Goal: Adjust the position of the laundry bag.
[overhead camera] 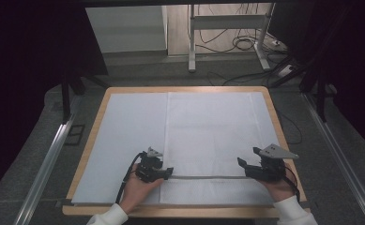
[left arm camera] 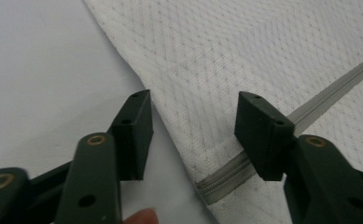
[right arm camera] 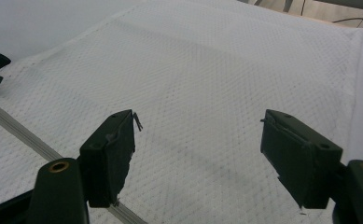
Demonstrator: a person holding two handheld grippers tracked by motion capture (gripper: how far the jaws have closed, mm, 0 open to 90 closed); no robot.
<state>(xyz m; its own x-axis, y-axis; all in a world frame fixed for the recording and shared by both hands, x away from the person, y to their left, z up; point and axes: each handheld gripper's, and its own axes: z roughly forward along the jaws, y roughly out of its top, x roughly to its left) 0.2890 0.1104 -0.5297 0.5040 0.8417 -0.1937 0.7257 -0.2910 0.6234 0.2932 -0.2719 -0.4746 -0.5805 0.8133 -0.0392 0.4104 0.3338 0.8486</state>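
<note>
Your left gripper (overhead camera: 167, 172) sits at the near left of the white mesh bag (overhead camera: 213, 136), right at the bag's left edge where the grey zipper (overhead camera: 208, 177) begins. In the left gripper view its jaws stand wide apart and hold nothing: the left finger (left arm camera: 132, 133) is over the pale blue table cover (left arm camera: 39, 79), just off the bag's hem, while the right finger (left arm camera: 263, 133) hangs over the mesh, with the zipper (left arm camera: 226, 175) passing beneath it. The end of the zipper lies between the two jaws, low in the gap and nearer the right one. Whether either pad touches the fabric cannot be told. The tip of one of your own fingers (left arm camera: 139, 217) shows at the bottom edge.

The bag lies flat on the cover, on the right half of the wooden table (overhead camera: 95, 117), and the zipper runs straight across its near part from one gripper towards the other.

Your right gripper (overhead camera: 243, 164) is at the near right, by the far end of the zipper. In the right gripper view its jaws are also spread wide and empty, with open mesh (right arm camera: 207, 84) between them. The zipper (right arm camera: 20, 133) runs in from the left and passes under the left finger (right arm camera: 111, 154); the right finger (right arm camera: 298, 154) is over plain mesh near the bag's right hem.
</note>
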